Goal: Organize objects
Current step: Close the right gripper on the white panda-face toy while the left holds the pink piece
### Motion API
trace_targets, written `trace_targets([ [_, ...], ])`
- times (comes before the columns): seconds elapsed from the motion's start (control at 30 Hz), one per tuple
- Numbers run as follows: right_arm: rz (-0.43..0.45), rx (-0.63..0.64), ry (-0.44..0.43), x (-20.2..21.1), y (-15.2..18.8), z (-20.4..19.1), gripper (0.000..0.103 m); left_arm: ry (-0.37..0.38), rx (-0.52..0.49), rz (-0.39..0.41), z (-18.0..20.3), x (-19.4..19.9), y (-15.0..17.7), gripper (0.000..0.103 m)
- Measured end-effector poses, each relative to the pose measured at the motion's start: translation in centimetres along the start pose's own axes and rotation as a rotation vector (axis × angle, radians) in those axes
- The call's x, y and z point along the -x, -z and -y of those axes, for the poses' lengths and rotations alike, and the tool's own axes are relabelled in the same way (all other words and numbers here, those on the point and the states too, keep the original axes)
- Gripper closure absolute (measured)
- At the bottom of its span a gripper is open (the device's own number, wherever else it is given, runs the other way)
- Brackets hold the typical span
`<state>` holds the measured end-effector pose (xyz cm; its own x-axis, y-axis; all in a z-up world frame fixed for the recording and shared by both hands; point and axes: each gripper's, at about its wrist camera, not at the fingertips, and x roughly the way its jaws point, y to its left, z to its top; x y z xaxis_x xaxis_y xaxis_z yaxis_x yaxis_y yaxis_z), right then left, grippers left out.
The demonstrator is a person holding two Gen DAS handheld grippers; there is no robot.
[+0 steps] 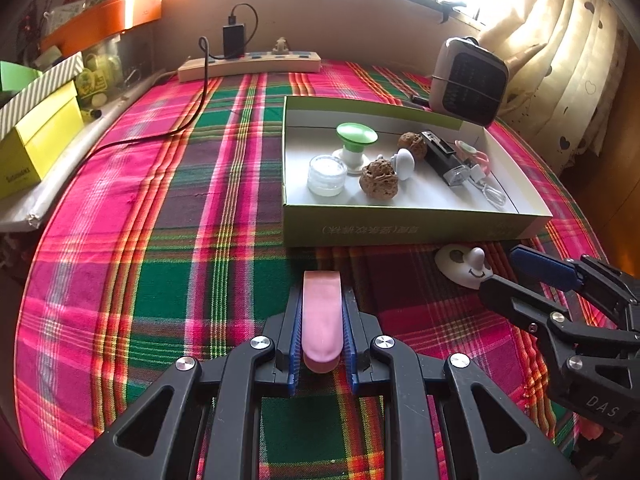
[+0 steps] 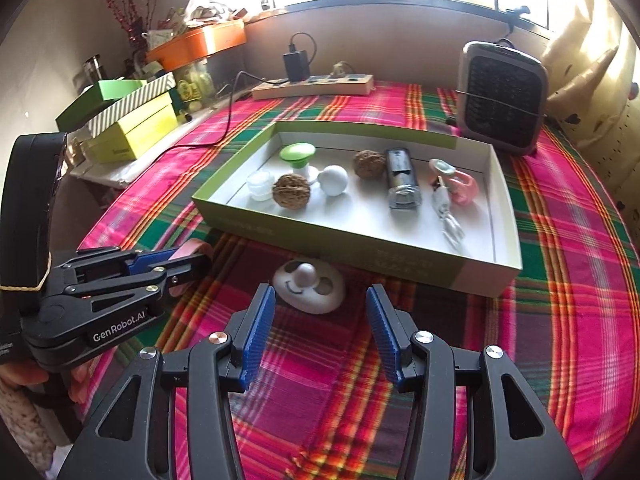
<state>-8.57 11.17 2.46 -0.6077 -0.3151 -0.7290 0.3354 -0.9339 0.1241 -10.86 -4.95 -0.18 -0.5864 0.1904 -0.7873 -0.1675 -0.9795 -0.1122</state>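
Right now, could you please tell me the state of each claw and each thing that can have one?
left claw: shut on the pink piece.
right claw: open, empty.
smiley-face item: on the cloth, outside the box, ahead of the right claw.
green box: open, holding small items.
black charger: plugged into the power strip.

open plaid tablecloth [image 1: 132, 248] on my left, plenty of room to pass there. ahead, the green box's near wall [image 1: 400, 228] blocks the way, and the white smiley piece [image 2: 309, 287] lies just before it. box tops are open from above. stacked boxes [image 1: 36, 136] crowd the left edge; the heater [image 2: 502, 96] stands behind the box.
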Motion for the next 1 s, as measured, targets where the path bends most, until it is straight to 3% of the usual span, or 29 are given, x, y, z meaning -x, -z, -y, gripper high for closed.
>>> trace_targets([
  [1.0, -0.062, 0.056, 0.018, -3.1, -0.8, -1.1, 0.054, 0.003, -0.001, 0.006, -0.1, 0.0, 0.1, 0.087],
])
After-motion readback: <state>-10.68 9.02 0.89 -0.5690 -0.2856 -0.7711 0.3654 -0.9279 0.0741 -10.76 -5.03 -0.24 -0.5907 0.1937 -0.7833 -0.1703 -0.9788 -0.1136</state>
